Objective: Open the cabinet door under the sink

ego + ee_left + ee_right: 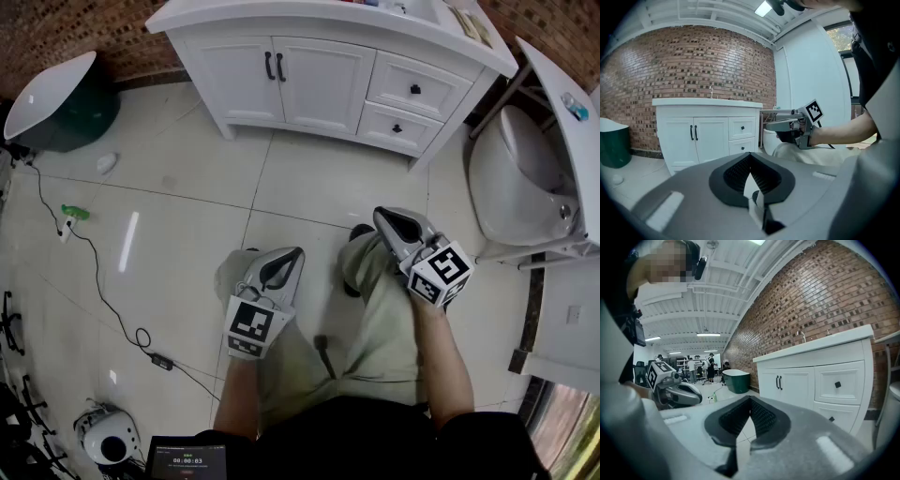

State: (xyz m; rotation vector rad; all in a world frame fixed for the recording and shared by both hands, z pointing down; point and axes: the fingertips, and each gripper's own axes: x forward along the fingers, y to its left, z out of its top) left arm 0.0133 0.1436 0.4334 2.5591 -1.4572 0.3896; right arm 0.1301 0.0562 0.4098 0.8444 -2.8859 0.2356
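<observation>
White doors [281,84] under the sink are closed, with upright black handles [274,67] at their seam. These lie straight ahead of the left gripper [296,251], well apart, and ahead-left of the right gripper [379,214]. Both grippers' jaws are pressed together, empty.

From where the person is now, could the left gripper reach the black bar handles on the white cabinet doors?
Probably not yet. Only tiled floor lies between, but the left gripper sits over the knee, well short of the black bar handles.
</observation>
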